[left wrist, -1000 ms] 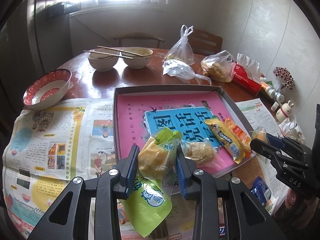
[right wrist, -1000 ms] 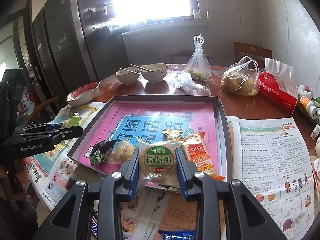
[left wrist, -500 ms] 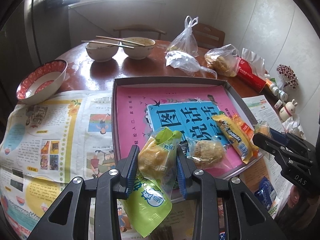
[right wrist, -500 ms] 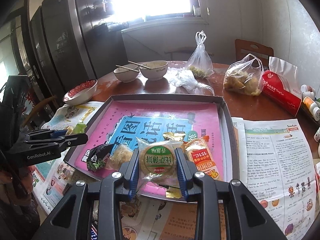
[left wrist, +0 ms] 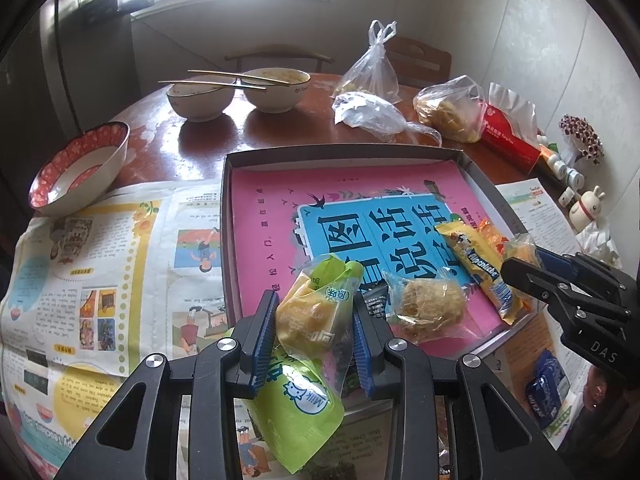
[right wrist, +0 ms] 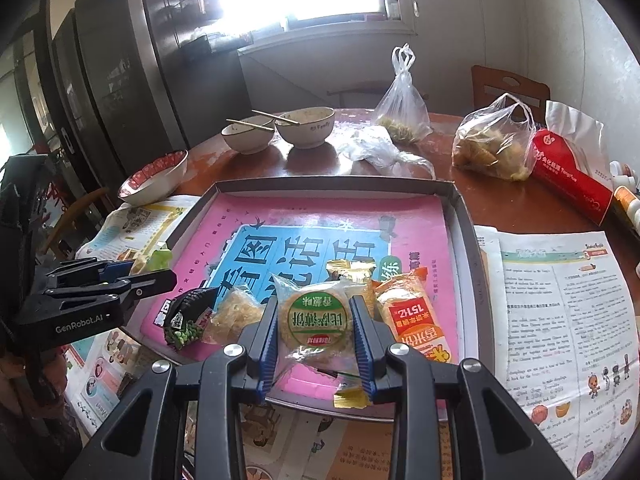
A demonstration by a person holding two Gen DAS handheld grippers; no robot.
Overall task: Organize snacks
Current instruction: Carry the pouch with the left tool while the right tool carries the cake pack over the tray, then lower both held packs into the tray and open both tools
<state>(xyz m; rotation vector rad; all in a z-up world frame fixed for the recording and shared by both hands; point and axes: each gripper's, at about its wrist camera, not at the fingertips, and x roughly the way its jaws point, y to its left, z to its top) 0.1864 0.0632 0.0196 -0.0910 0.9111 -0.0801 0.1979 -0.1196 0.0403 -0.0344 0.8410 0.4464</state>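
Observation:
My left gripper point(left wrist: 314, 320) is shut on a green and yellow snack packet point(left wrist: 312, 316), held over the near edge of the shallow grey tray point(left wrist: 344, 151) lined with a pink and blue sheet. My right gripper point(right wrist: 316, 320) is shut on a clear-wrapped round biscuit with a green label point(right wrist: 316, 314), also over the tray's near edge. In the tray lie a clear-wrapped puffed cake point(left wrist: 430, 306), a yellow bar point(left wrist: 480, 270), an orange packet point(right wrist: 414, 326) and a dark packet point(right wrist: 186, 314). The right gripper shows in the left wrist view point(left wrist: 520, 268).
Newspaper sheets point(left wrist: 100, 260) lie on both sides of the tray on the round wooden table. Two bowls with chopsticks point(left wrist: 236, 88), a red-rimmed bowl point(left wrist: 76, 168), plastic bags point(left wrist: 448, 108), a red tissue pack point(right wrist: 568, 168) and small bottles point(left wrist: 568, 170) stand behind. A blue packet point(left wrist: 548, 390) lies near right.
Both grippers have moved forward toward the tray, each still holding its packet. The tray and its snacks look larger and closer.

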